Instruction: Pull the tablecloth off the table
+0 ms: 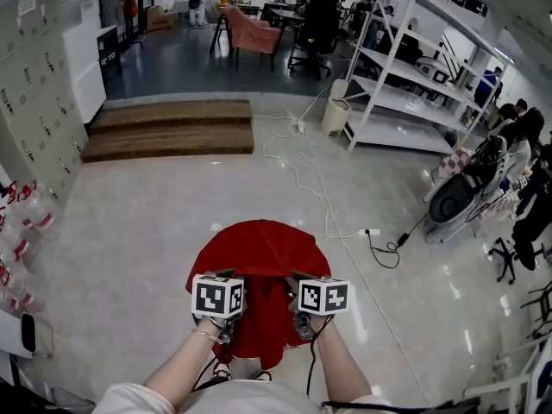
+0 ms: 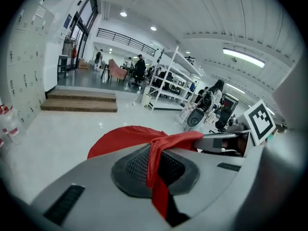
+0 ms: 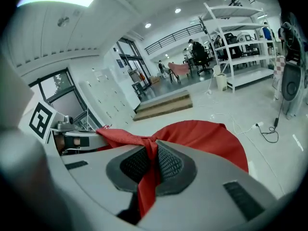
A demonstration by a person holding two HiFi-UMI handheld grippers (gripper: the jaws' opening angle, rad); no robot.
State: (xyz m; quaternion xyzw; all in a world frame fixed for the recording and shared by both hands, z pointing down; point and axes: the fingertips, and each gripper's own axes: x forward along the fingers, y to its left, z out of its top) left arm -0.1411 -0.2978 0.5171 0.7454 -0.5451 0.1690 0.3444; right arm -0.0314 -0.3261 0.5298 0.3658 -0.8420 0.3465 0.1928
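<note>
Gripping one round red fabric tablecloth (image 1: pixel 259 248) by its bunched near edge: left gripper (image 2: pixel 155 163) and right gripper (image 3: pixel 150 166), both clamped on folds.

Red tablecloth (image 1: pixel 259 248) draped over table on glossy floor (image 1: pixel 129 231)

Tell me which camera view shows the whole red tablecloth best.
The head view: the red tablecloth shows from above, nearly whole and round. The left gripper view and right gripper view show only a bunched fold pinched between shut jaws and part of the cloth beyond.
</note>
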